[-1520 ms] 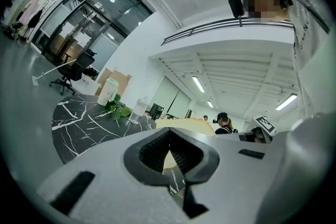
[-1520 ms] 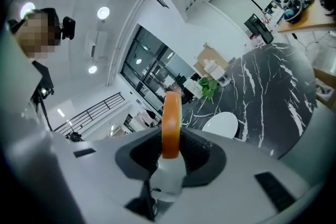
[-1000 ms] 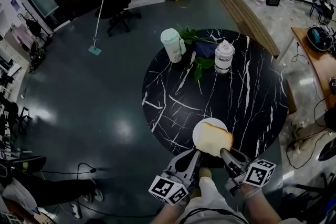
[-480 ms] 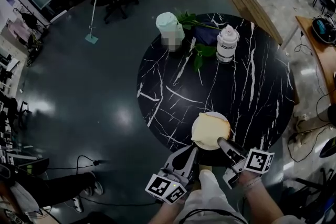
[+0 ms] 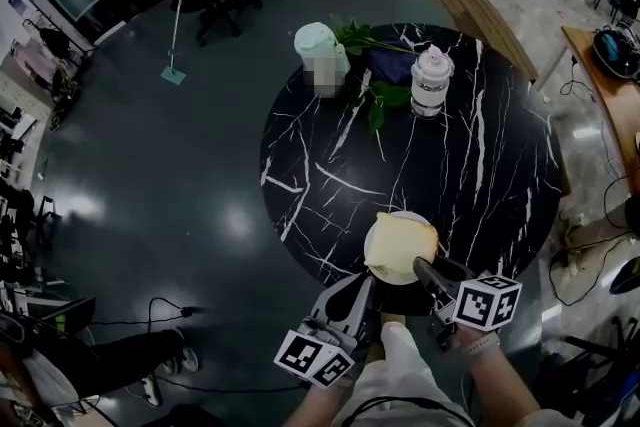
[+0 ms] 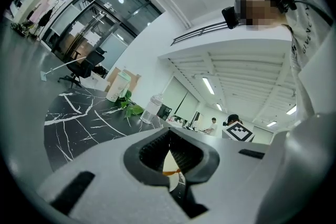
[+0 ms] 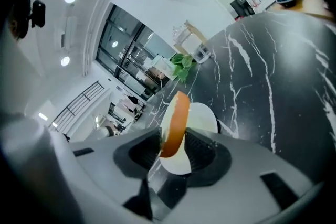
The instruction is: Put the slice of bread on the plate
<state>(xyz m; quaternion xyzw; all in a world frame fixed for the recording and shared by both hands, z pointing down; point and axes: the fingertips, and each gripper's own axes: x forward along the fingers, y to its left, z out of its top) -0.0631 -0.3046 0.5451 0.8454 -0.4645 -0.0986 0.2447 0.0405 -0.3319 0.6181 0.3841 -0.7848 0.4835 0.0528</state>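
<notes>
Two grippers sit at the near edge of the black marble table (image 5: 470, 155): the right gripper (image 5: 425, 267), whose jaws have just been opening, loosely straddles the slice of bread (image 5: 400, 250) lying over the white plate (image 5: 408, 216), while the left gripper (image 5: 362, 290), just left, is closed and empty.
</notes>
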